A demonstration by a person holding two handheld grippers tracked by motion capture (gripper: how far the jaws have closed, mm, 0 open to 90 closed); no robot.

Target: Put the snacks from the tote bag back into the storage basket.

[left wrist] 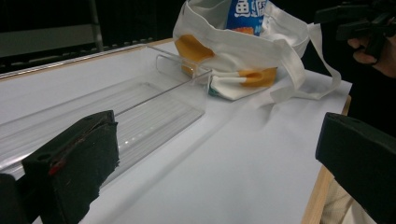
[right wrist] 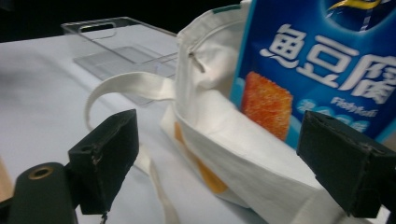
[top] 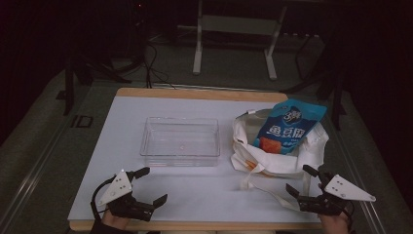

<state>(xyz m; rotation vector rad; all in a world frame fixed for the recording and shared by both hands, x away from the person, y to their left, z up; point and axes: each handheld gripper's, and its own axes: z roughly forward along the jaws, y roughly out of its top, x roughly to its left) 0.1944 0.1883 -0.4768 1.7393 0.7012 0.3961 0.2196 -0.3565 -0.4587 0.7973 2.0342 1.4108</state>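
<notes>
White bag (top: 272, 156) with blue packet (top: 287, 127) just ahead of right gripper (top: 306, 181), jaws wide open

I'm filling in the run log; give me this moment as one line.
left gripper: open, empty | right gripper: open, beside bag | blue snack pouch: sticking out of white cloth bag | clear tray: empty, left of bag

Packet (top: 290, 126) in bag (top: 272, 158); tray (top: 180, 138) leftward
</notes>
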